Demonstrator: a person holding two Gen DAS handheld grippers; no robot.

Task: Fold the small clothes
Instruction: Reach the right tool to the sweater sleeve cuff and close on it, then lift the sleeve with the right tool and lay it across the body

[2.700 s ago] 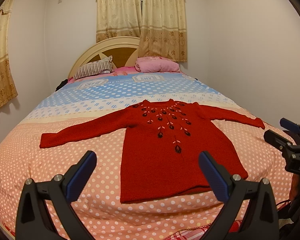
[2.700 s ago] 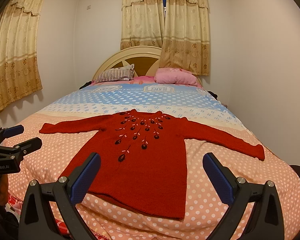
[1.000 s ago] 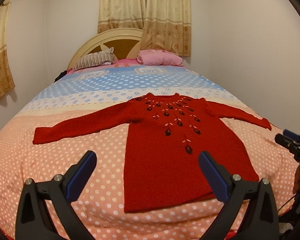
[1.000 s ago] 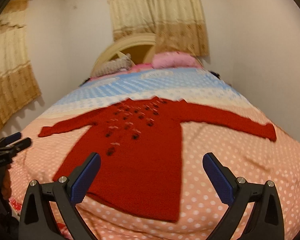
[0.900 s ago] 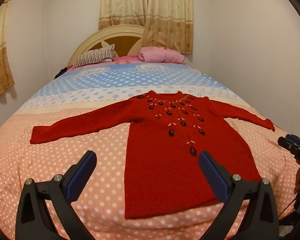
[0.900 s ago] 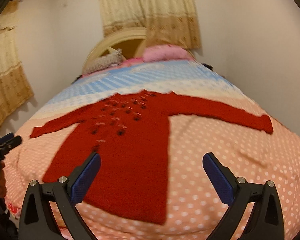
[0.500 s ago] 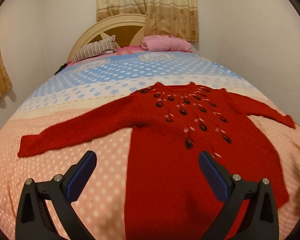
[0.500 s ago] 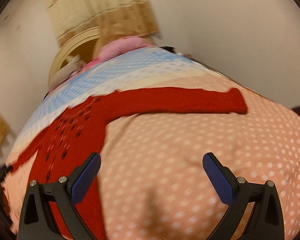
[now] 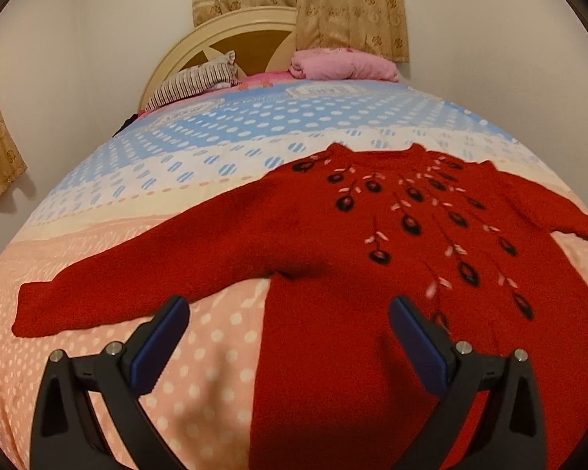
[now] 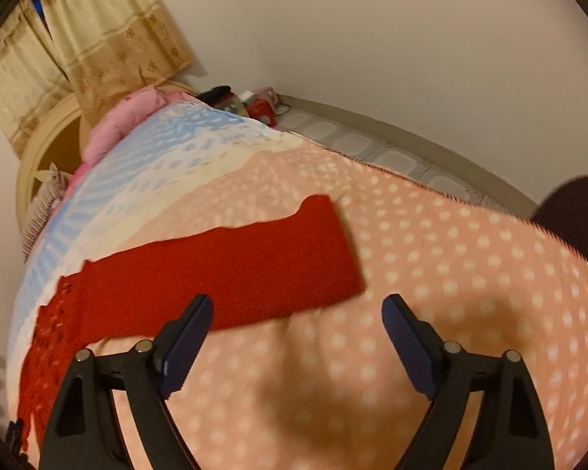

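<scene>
A red knitted sweater (image 9: 372,274) with dark embroidered flowers lies flat on the bed, front up and sleeves spread. In the left wrist view my left gripper (image 9: 286,329) hangs open above the sweater's left armpit, the left sleeve (image 9: 137,274) stretching away to the left. In the right wrist view my right gripper (image 10: 296,323) hovers just short of the right sleeve's cuff end (image 10: 294,258); its jaws are closing, with only bedspread between them. Neither gripper touches the sweater.
The bed (image 9: 176,180) has a spotted pink and blue cover. A striped pillow (image 9: 192,84) and a pink pillow (image 9: 341,64) lie at the headboard. On the right, the bed edge (image 10: 450,192) borders a tiled floor strip, with clutter (image 10: 254,107) by the wall.
Both grippers have moved forward and lower over the bed. The right one swung right and rolled, now facing the right sleeve's end, and its jaws have narrowed. The left one neared the left armpit.
</scene>
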